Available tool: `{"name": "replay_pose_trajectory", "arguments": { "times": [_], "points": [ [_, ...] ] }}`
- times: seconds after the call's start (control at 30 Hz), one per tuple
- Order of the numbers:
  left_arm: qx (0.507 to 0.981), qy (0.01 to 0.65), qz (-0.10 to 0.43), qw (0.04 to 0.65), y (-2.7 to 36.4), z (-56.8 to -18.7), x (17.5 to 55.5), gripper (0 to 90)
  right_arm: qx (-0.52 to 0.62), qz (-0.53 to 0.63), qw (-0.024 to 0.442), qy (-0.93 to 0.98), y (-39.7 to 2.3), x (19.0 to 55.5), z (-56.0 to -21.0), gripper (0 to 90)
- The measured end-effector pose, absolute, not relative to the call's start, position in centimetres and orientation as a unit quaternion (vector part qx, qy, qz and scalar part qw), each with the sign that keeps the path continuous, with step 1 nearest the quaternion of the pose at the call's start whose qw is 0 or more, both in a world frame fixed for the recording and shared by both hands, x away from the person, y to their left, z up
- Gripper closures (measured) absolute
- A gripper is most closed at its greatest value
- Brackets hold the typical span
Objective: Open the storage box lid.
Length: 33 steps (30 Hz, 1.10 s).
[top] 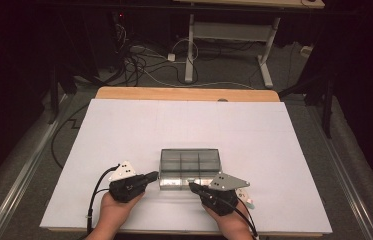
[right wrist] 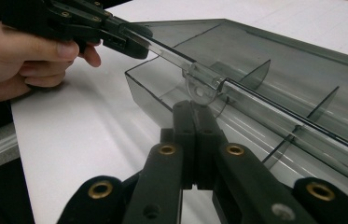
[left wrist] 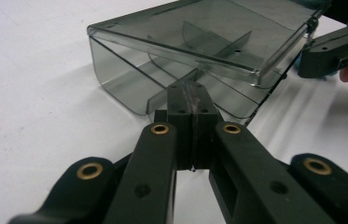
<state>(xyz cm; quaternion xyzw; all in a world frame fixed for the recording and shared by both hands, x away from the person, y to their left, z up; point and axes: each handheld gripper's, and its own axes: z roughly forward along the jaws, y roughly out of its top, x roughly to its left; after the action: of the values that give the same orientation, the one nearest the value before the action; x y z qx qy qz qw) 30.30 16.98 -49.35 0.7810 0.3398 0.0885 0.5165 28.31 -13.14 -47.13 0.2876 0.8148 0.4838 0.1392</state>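
Standing by the near edge of the counter (top: pixel 124 125), a person holds a gripper in each hand, both aimed at a smoky clear plastic organizer box (top: pixel 190 162) that sits near the middle of the white surface, a little toward the near side.

On the left, the left gripper (top: pixel 153 176) has its jaws pressed together, with nothing between them. Its tip meets the box's near left corner. In the left gripper view, the closed tip (left wrist: pixel 191 100) rests against the box's near wall, just under the lid (left wrist: pixel 199 37), which is tilted up a little on that side. Dividers (left wrist: pixel 227 49) show through the tinted plastic, splitting the inside into compartments.

To the right, the right gripper (top: pixel 192 186) is likewise shut on nothing, its tip at the near front edge of the box. From the right gripper view, its closed tip (right wrist: pixel 193 114) sits just below a small rounded latch tab (right wrist: pixel 203 88) on the lid's edge. Whether it touches the tab I cannot tell.
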Motion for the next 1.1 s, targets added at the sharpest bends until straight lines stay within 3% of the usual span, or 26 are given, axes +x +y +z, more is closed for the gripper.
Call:
{"name": "replay_pose_trajectory", "arguments": {
  "times": [0.6, 1.1],
  "points": [
    [0.786, 0.326, 0.079, 0.52, 16.2, -49.0, 30.0, 87.3, 0.284, 0.487, 0.141, 0.814, -13.3, 27.9, -46.8, 90.0],
    [0.789, 0.321, 0.081, 0.518, 16.3, -49.1, 29.9, 87.3, 0.305, 0.485, 0.162, 0.803, -16.6, 27.7, -46.1, 90.0]
  ]
}}
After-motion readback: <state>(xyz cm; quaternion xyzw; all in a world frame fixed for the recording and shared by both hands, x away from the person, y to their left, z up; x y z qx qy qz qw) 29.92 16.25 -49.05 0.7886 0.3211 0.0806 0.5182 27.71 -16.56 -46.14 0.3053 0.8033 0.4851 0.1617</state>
